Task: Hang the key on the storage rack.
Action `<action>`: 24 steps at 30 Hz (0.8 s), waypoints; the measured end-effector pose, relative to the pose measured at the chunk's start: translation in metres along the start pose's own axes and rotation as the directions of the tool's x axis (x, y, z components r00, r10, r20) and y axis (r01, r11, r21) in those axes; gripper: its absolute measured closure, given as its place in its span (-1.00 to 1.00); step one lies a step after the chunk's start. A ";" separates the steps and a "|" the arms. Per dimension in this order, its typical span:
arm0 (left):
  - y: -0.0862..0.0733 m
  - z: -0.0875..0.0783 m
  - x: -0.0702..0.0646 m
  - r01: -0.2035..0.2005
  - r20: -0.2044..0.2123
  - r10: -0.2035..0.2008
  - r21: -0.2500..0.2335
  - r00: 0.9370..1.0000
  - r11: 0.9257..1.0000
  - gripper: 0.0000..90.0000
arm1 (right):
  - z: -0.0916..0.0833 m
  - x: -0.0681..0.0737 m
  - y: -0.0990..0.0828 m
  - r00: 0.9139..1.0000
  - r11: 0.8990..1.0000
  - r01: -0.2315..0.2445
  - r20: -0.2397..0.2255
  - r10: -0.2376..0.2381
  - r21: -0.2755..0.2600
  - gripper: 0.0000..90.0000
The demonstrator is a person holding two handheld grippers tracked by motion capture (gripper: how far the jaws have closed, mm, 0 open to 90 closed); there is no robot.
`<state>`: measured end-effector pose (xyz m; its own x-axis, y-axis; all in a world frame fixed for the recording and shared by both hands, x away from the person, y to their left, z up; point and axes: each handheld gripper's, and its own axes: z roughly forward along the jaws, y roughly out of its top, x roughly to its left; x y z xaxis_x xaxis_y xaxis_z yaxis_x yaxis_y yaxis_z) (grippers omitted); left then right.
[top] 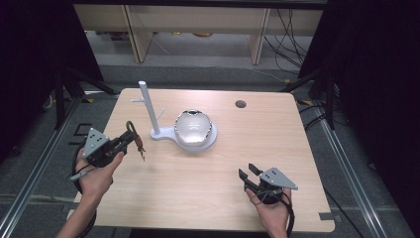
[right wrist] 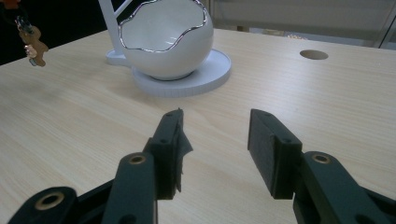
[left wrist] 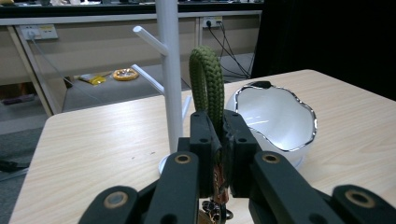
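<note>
My left gripper (top: 130, 139) (left wrist: 219, 133) is shut on a green braided cord loop (top: 131, 127) (left wrist: 208, 84), which stands up between its jaws. A small brown charm (top: 141, 150) (right wrist: 35, 46) dangles below the cord, above the table. Just beyond and to the right stands a white peg stand (top: 148, 106) (left wrist: 169, 70). Its base (right wrist: 205, 77) carries a white egg-shaped bowl (top: 194, 127) (left wrist: 275, 116) (right wrist: 163, 37) with a silver jagged rim. Near the table's front right, my right gripper (top: 249, 171) (right wrist: 215, 140) is open with nothing between its jaws, and it faces the bowl.
The light wooden table (top: 213, 198) has a round cable hole (top: 240, 104) (right wrist: 313, 54) at the back right. Wooden desks and loose cables stand on the floor beyond the table. Dark curtains and metal floor rails flank both sides.
</note>
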<state>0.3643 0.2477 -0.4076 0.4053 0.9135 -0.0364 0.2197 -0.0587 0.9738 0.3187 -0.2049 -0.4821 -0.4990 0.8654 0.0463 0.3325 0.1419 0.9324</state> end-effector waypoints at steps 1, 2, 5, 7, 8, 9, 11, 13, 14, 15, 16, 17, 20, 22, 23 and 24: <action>0.000 0.001 0.001 -0.005 -0.005 0.005 0.001 1.000 1.000 0.86 | 0.000 0.000 0.000 1.000 1.000 0.001 0.000 -0.001 -0.001 0.25; 0.001 0.001 0.002 -0.007 -0.011 0.007 0.000 1.000 1.000 0.85 | -0.001 0.000 0.000 1.000 1.000 -0.007 -0.001 0.007 0.002 0.25; 0.001 0.004 0.003 0.004 -0.028 -0.004 0.010 1.000 1.000 0.86 | -0.001 -0.001 0.000 1.000 1.000 0.006 0.003 -0.006 0.000 0.25; 0.001 0.006 0.006 -0.002 -0.039 0.003 0.014 0.999 1.000 0.86 | -0.001 -0.001 0.000 1.000 1.000 0.007 0.003 -0.007 -0.001 0.25; 0.001 0.007 0.007 -0.005 -0.045 0.005 0.015 0.999 1.000 0.85 | -0.001 0.000 0.000 1.000 1.000 -0.003 0.001 0.003 0.003 0.25; 0.001 0.007 0.007 -0.005 -0.045 0.005 0.015 0.999 1.000 0.85 | -0.001 0.000 0.000 1.000 1.000 -0.003 0.001 0.003 0.003 0.25; 0.001 0.011 0.010 -0.012 -0.065 0.013 0.017 0.998 1.000 0.85 | -0.001 0.000 0.000 1.000 1.000 -0.004 -0.001 0.004 0.002 0.24; 0.002 0.013 0.012 -0.019 -0.075 0.020 0.021 0.997 1.000 0.85 | -0.001 0.000 0.000 1.000 1.000 -0.016 -0.002 0.016 0.007 0.24; 0.002 0.013 0.012 -0.019 -0.075 0.020 0.021 0.997 1.000 0.85 | -0.001 0.000 0.000 1.000 1.000 -0.014 -0.003 0.014 0.004 0.24; 0.003 0.015 0.013 -0.020 -0.083 0.022 0.021 0.996 1.000 0.86 | -0.001 0.000 0.000 1.000 1.000 -0.013 -0.003 0.013 0.003 0.24; 0.003 0.015 0.013 -0.020 -0.083 0.022 0.021 0.996 1.000 0.85 | -0.001 0.000 0.000 1.000 1.000 -0.013 -0.003 0.013 0.003 0.24; 0.003 0.016 0.014 -0.019 -0.089 0.021 0.021 0.996 1.000 0.85 | -0.001 0.000 0.000 1.000 1.000 -0.013 -0.002 0.013 0.002 0.24; 0.004 0.018 0.015 -0.020 -0.096 0.022 0.022 0.995 1.000 0.85 | -0.001 0.001 0.000 1.000 1.000 -0.019 -0.004 0.019 0.006 0.24; 0.005 0.021 0.016 -0.018 -0.103 0.021 0.024 0.994 1.000 0.85 | -0.001 0.001 0.000 1.000 1.000 -0.024 -0.002 0.024 0.008 0.24; 0.006 0.022 0.016 -0.017 -0.106 0.020 0.024 0.994 1.000 0.85 | -0.001 0.003 -0.001 0.999 0.999 -0.033 0.001 0.033 0.011 0.24; 0.006 0.022 0.016 -0.017 -0.106 0.020 0.024 0.994 1.000 0.85 | -0.001 0.003 -0.001 0.999 0.999 -0.033 0.001 0.033 0.011 0.24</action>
<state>0.3918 0.2529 -0.4073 0.3133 0.9496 0.0067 0.2337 -0.0840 0.9687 0.3162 -0.2033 -0.4820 -0.4870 0.8700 0.0772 0.3574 0.1179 0.9265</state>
